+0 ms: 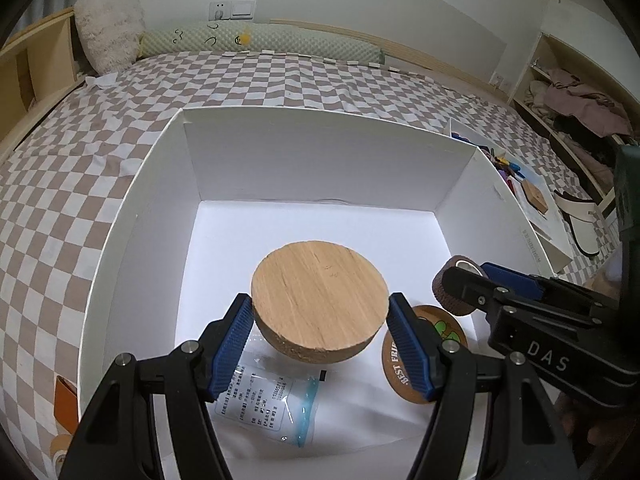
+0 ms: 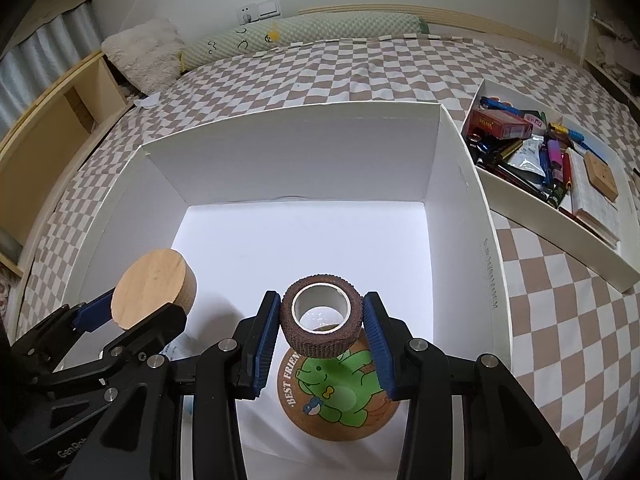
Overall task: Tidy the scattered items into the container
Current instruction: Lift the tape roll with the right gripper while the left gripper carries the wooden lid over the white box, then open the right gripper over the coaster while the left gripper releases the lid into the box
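Note:
A big white box (image 1: pixel 132 216) (image 2: pixel 460 184) sits on the checkered bed. My left gripper (image 1: pixel 320 312) is shut on a round wooden puck (image 1: pixel 320 292), held above the box floor; the puck also shows in the right wrist view (image 2: pixel 150 288). My right gripper (image 2: pixel 320 320) is shut on a brown tape roll (image 2: pixel 320 340), held over a round cork coaster with a green cartoon (image 2: pixel 340 392). The roll (image 1: pixel 456 292) and coaster (image 1: pixel 400 360) also show in the left wrist view. A clear printed packet (image 1: pixel 272 404) lies on the box floor under the puck.
A second white tray (image 2: pixel 560 220) full of pens, a red box and a wooden block lies right of the box. An orange item (image 1: pixel 66 404) and a small roll (image 1: pixel 60 452) lie on the bed left of the box. Pillows (image 1: pixel 108 36) and shelves (image 1: pixel 580 112) border the bed.

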Motion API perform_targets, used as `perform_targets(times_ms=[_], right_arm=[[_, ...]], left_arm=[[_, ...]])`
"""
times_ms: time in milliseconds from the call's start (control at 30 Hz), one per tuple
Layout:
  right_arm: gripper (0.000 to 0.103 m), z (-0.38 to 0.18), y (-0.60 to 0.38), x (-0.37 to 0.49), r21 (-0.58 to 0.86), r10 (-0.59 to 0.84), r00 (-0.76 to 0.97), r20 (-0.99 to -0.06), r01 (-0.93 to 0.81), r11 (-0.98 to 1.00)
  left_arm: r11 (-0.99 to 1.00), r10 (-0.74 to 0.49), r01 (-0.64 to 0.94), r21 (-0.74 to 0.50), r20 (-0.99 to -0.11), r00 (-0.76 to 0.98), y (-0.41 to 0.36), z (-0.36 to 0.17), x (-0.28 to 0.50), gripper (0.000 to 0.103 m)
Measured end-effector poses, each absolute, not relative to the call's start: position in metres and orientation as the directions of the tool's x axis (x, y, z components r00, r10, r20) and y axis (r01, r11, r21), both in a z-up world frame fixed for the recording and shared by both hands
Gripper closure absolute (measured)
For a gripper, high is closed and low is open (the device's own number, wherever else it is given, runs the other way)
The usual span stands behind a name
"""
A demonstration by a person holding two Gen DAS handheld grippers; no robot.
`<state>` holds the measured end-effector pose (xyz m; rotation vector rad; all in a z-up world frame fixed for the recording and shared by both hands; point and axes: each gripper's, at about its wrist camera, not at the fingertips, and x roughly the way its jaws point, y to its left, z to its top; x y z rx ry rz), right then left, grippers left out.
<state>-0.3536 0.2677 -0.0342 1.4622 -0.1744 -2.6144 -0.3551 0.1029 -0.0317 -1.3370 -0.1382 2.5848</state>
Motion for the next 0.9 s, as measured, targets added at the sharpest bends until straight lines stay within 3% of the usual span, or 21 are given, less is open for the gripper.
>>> perform_targets(times_ms=[500,633,900], right_arm=[[0.06,-0.0385,0.2695,-0.3542,0.162,-0.168,-0.512,-0.842,0.057,-0.985],[0.06,-0.0406,0.271,-0.3548,0.169,-0.17,-0.502,-0.848,0.047,-0.984],[0.06,-0.0423,0.2722,-0.3553,0.157,-0.152,-0.502,-0.852,0.033,-0.987]], left_arm=[[-0.971,0.237,-0.161,-0.177,-0.81,-0.536,0.1075,-0.0337,-0.3571,0.034],[-0.97,0.243,-0.16,-0.185,-0.805,-0.542,0.1069,-0.0318,-0.3561,0.017],[-0.972,0.234,-0.163,-0.172,-0.805,-0.545,0.1076,-0.0316,-0.3541,0.016]])
